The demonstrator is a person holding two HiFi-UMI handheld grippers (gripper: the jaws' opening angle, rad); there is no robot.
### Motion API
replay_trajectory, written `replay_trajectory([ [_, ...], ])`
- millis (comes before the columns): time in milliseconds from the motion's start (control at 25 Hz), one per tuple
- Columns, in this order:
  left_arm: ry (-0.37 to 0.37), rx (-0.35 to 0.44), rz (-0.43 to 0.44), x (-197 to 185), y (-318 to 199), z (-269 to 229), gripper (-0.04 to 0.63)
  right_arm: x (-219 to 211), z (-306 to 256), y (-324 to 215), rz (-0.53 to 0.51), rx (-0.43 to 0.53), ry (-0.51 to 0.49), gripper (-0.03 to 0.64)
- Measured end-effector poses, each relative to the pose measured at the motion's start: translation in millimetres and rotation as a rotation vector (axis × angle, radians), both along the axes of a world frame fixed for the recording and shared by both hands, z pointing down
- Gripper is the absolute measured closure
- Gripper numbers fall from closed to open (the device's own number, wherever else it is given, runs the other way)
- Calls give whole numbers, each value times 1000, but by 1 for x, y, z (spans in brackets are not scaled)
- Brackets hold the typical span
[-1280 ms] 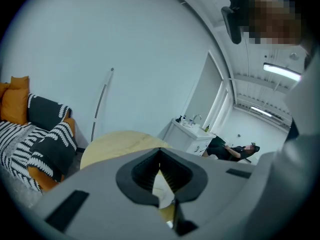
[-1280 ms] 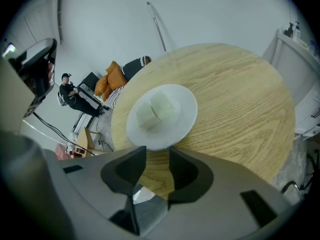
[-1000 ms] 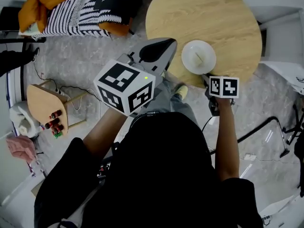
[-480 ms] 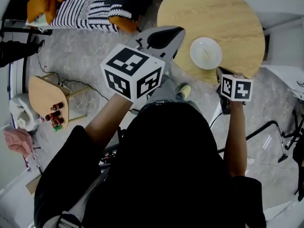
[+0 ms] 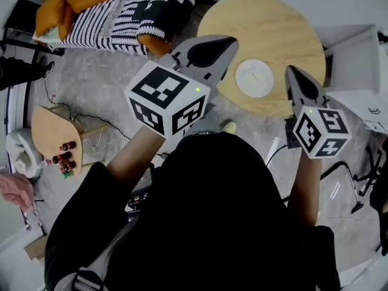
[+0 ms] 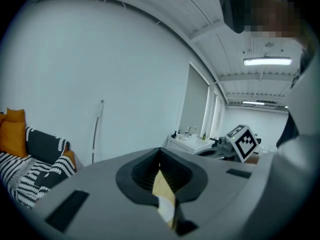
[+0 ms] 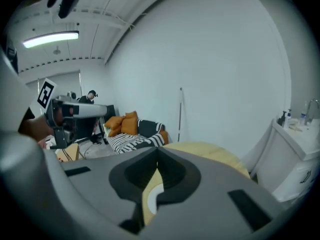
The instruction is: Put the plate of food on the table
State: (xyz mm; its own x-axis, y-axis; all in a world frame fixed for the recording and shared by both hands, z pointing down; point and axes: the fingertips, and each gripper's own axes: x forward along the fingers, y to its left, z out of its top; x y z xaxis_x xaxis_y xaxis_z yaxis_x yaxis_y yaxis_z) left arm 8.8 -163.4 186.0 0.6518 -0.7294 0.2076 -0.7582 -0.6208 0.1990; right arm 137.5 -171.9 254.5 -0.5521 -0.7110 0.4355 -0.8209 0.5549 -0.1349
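**Plate resting on the table — both tongs being held clear**

The placing step is being judged as all but finished. The white plate (image 5: 254,77) is sitting on the round wooden table (image 5: 273,17), toward its near edge, and is being touched by neither tool. What is lying on the plate is too small to be made out.

The left tongs (image 5: 225,45) are being held clenched on nothing. In the left gripper view only a sliver of table and plate is being shown through the hollow behind the meeting tips. The right tongs (image 5: 296,77) are likewise being held clenched and empty, with the table and plate being glimpsed far beyond them.

Little is being asked of the next move, by this reading. No new grasp seems to be called for — the tools are only needing to be drawn back without being swept low over the plate.

Both forearms are being held out forward from the body with the elbows bent. The left tongs are being pointed toward the table's near-left edge, with their marker cube (image 5: 168,97) turned toward the head camera. The right tongs are being pointed at the table's near-right edge, just beside the plate in the head view. Both tools are looming large there, so they are being judged as raised well above the tabletop.
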Motion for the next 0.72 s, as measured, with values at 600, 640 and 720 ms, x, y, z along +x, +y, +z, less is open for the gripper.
replay_trajectory([
  [600, 31, 24, -20, -1, 9, -5, 589, 30, -31, 7, 146, 113, -111, 607],
  [640, 30, 22, -20, 0, 9, -5, 589, 29, -30, 7, 143, 112, -113, 607],
  [720, 28, 20, -16, 2, 9, -5, 589, 28, -30, 7, 137, 110, -119, 607],
])
